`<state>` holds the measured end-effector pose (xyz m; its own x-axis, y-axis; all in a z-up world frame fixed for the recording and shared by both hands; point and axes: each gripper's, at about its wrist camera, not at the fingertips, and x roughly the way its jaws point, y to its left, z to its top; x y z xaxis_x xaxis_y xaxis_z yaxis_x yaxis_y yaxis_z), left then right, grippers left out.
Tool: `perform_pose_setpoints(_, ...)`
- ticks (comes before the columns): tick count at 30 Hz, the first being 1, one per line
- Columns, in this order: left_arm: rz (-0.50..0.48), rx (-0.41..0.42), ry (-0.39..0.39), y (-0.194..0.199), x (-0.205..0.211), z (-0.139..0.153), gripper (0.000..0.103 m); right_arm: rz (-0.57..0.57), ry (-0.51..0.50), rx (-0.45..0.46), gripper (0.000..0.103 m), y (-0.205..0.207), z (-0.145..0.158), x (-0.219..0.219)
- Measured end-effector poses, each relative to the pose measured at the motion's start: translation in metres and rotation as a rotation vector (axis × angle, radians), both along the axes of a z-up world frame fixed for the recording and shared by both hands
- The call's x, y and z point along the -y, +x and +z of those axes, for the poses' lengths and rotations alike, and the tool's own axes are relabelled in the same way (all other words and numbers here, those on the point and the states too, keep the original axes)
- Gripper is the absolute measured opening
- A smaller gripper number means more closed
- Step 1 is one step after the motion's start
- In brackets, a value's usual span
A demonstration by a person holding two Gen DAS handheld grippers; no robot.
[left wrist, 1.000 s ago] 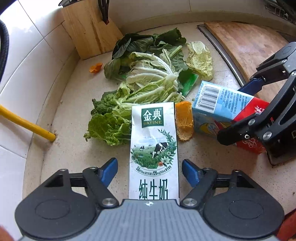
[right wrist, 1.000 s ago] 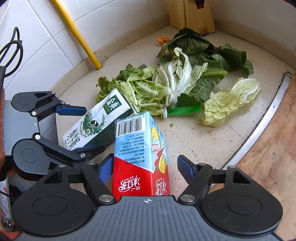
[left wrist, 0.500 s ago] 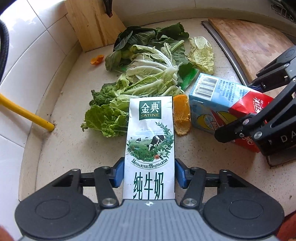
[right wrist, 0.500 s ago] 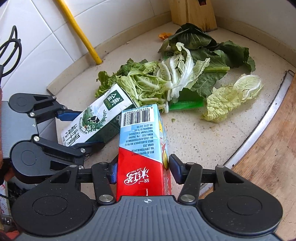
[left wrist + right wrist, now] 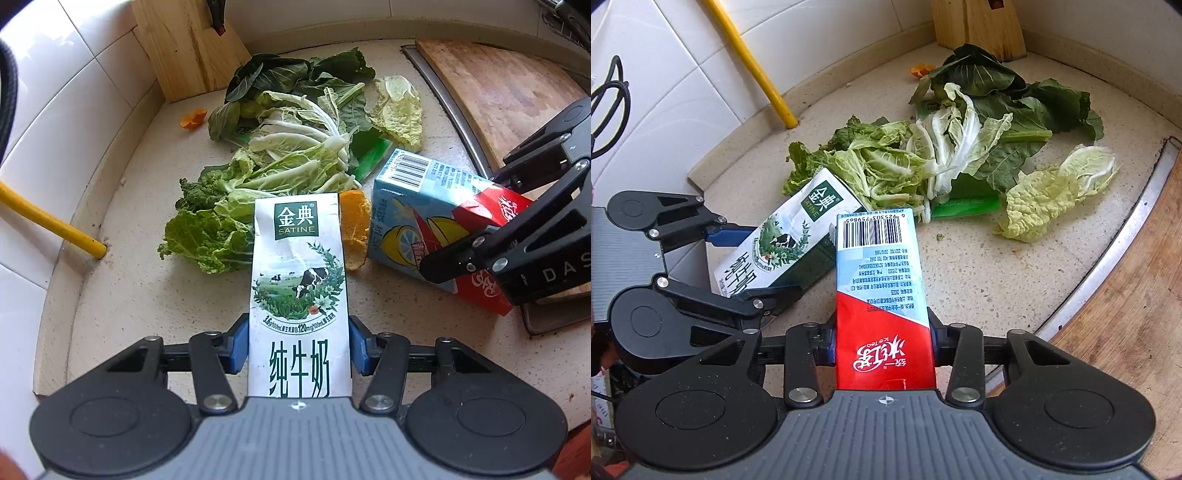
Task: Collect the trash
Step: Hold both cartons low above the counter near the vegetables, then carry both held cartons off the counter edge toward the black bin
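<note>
Domestic kitchen: stone countertop [image 5: 140, 295], white tiled wall [image 5: 55, 110], wooden knife block [image 5: 188, 48], cutting board [image 5: 495, 85], vegetable scraps [image 5: 295, 155].

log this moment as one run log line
left hand-held gripper: shut on milk carton | right hand-held gripper: shut on ice tea carton | vegetable scraps: on counter

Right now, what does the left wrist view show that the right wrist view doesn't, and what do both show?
Only the left wrist view: the orange peel strip lying between the two cartons, and the lemon picture on the tea carton's side.

Only the right wrist view: the black cable loop against the white wall tiles.

Both: the left gripper shut on the white and green milk carton, the right gripper shut on the red and blue ice tea carton, the green cabbage leaves, the yellow pipe and the wooden knife block.
</note>
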<state>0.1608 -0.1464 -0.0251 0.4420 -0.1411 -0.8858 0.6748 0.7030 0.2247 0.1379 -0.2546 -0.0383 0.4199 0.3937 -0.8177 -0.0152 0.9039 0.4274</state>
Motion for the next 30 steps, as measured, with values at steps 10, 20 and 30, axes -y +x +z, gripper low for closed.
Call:
perform_pose_setpoints(10,0.015,-0.005,-0.002,-0.005,-0.001,0.002,0.05,-0.001,0.014,0.011,0.049,-0.003,0.003,0.001)
perform_pose_setpoints(20,0.036,0.001,-0.007,-0.018,-0.002,0.006,0.05,0.03,0.035,0.034,0.049,-0.009,0.011,-0.005)
perform_pose_setpoints(30,0.08,0.0,0.004,-0.027,-0.007,0.006,0.05,0.058,0.042,0.039,0.049,-0.011,0.012,-0.005)
